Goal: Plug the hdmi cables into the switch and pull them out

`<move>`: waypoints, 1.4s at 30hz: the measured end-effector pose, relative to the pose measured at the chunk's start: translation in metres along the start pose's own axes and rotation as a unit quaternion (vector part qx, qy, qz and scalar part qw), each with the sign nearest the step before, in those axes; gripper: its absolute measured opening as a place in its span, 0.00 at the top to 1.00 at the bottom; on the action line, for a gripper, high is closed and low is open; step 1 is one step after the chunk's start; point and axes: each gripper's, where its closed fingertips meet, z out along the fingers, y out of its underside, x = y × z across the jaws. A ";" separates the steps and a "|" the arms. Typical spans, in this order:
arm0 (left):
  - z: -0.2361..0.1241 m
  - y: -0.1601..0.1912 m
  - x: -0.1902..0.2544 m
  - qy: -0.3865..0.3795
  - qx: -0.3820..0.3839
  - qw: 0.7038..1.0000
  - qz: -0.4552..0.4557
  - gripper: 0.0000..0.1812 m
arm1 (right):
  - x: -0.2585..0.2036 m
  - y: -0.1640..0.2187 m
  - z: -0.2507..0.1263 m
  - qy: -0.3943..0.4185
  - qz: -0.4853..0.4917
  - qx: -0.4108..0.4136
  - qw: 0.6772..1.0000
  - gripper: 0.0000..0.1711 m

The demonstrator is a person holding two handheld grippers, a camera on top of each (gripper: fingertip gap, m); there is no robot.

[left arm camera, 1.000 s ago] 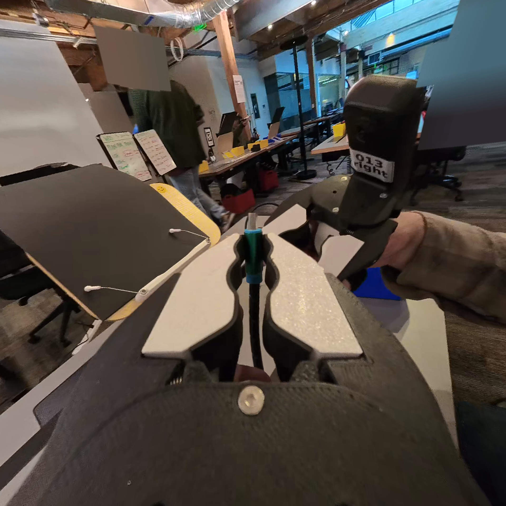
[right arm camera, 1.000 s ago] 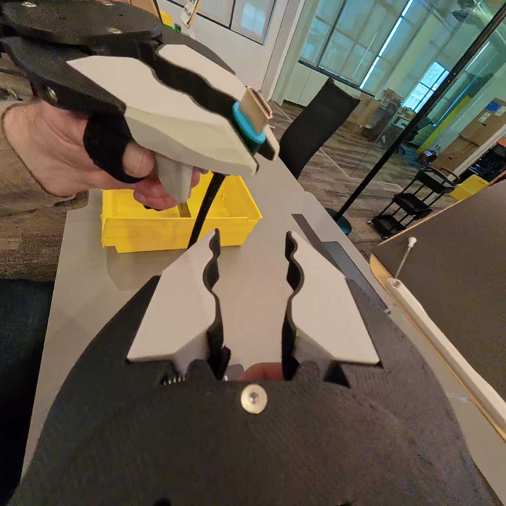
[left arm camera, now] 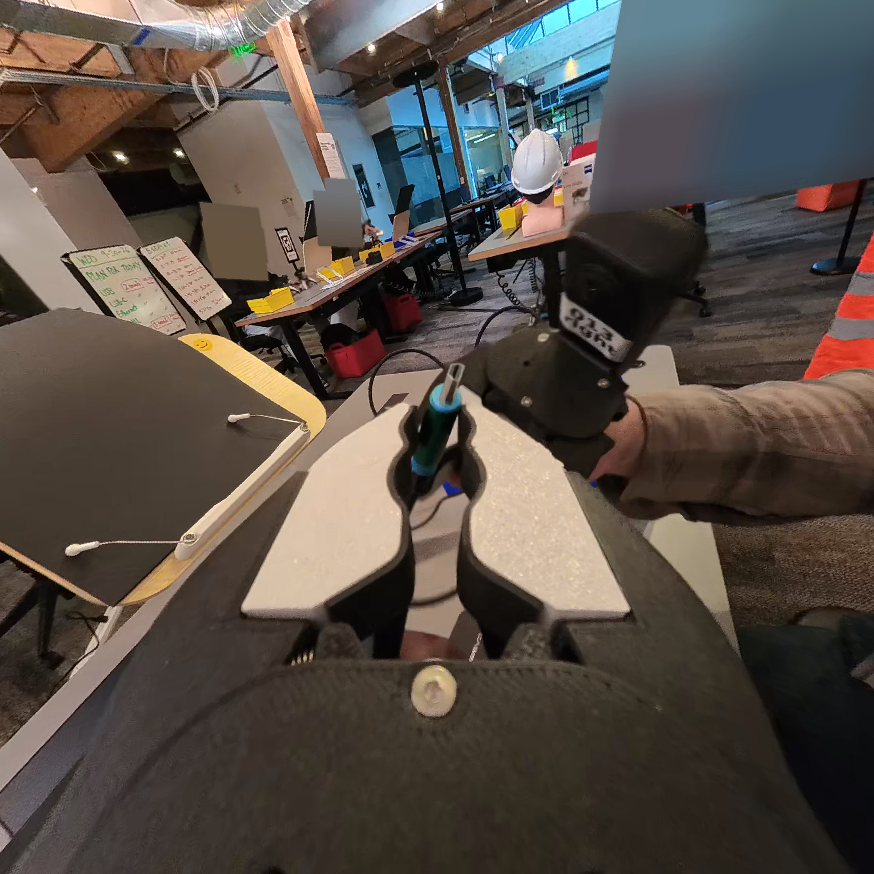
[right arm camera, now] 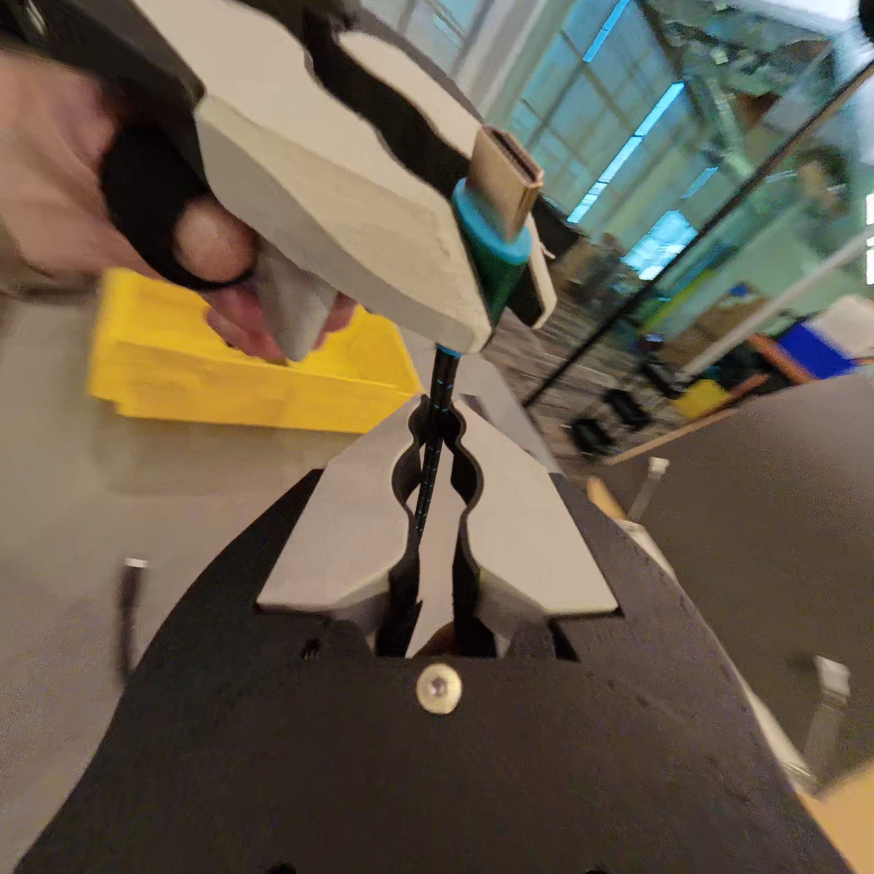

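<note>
Right wrist view: right tongs [right arm camera: 437, 425] pinch one braided black cable [right arm camera: 432, 466]. Left tongs [left arm camera: 437, 421] clamp its teal-collared metal plug [left arm camera: 435, 425] above one yellow plastic bin [right arm camera: 246, 373].

White label on right gripper [left arm camera: 593, 331]; two handwritten whiteboards [left arm camera: 125, 288].

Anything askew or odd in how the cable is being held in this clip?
Yes. The HDMI plug sits tilted in the left gripper, its metal tip leaning right instead of pointing straight ahead along the fingers. The right gripper is pinched on the same cable just below the plug. No switch is in view.
</note>
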 end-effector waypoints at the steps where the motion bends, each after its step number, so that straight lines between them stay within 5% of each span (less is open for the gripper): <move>1: 0.000 0.002 -0.001 -0.003 -0.006 1.000 0.004 0.91 | 0.009 0.004 -0.001 0.033 -0.030 -0.016 0.999 0.99; 9: -0.010 -0.004 -0.016 -0.019 0.010 1.000 -0.021 0.76 | 0.051 0.005 -0.021 0.187 -0.155 -0.029 0.970 0.99; 20: -0.009 0.013 -0.020 0.087 -0.001 0.948 -0.305 0.62 | 0.066 0.015 -0.033 0.261 -0.341 -0.090 0.898 0.99; 25: 0.002 0.049 -0.011 0.087 -0.083 0.942 -0.315 0.65 | 0.063 0.019 -0.026 0.265 -0.352 -0.089 0.893 0.99; 29: 0.006 0.052 0.008 0.138 -0.085 0.937 -0.310 0.87 | 0.065 0.025 -0.026 0.266 -0.361 -0.095 0.889 0.99; 34: 0.015 0.055 0.013 0.148 -0.068 0.928 -0.336 0.89 | 0.067 0.023 -0.031 0.272 -0.371 -0.086 0.884 0.98; 37: 0.015 0.055 0.016 0.162 -0.069 0.922 -0.344 0.80 | 0.061 0.018 -0.031 0.259 -0.378 -0.070 0.886 0.99; 42: 0.020 0.058 0.025 0.159 -0.077 0.929 -0.325 0.91 | 0.062 0.012 -0.034 0.263 -0.384 -0.060 0.883 0.98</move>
